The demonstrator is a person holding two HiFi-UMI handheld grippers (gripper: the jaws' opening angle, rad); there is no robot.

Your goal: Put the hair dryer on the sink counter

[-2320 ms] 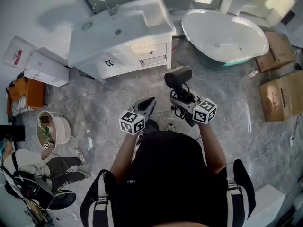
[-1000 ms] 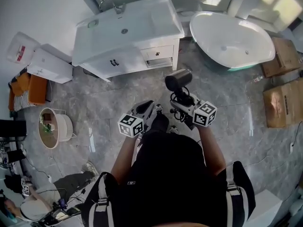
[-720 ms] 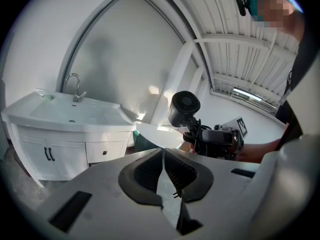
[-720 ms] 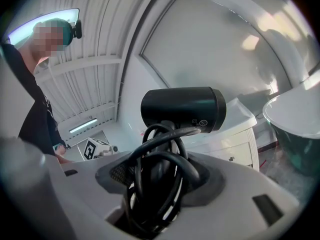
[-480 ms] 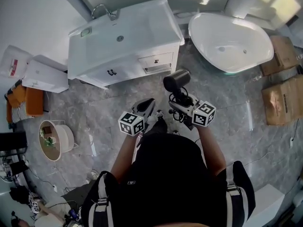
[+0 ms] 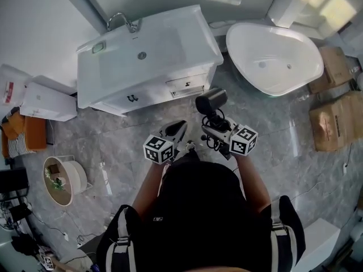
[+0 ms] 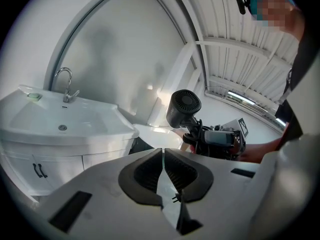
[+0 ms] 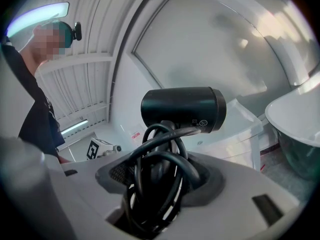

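The black hair dryer (image 6: 211,102) stands barrel-up over the grey floor, a short way in front of the white sink counter (image 6: 176,38). My right gripper (image 6: 218,124) is shut on its cord-wrapped handle; in the right gripper view the hair dryer (image 8: 182,109) fills the middle, with the black cord coiled between the jaws of the right gripper (image 8: 160,171). Beside it, my left gripper (image 6: 177,130) is shut on nothing. The left gripper view has the left gripper (image 7: 163,151) with pads together, the hair dryer (image 7: 182,106) to the right and the sink counter (image 7: 105,124) to the left.
A faucet (image 6: 119,20) and a green soap dish (image 6: 98,47) sit at the counter's back. A white bathtub (image 6: 272,58) stands to the right, with cardboard boxes (image 6: 332,118) beyond it. White boxes (image 6: 48,101) and a round basket (image 6: 62,177) lie at the left.
The sink counter and bathtub have drawn nearer and lower in the head view as the person walks towards them. Both grippers keep their pose, the dryer still held upright.
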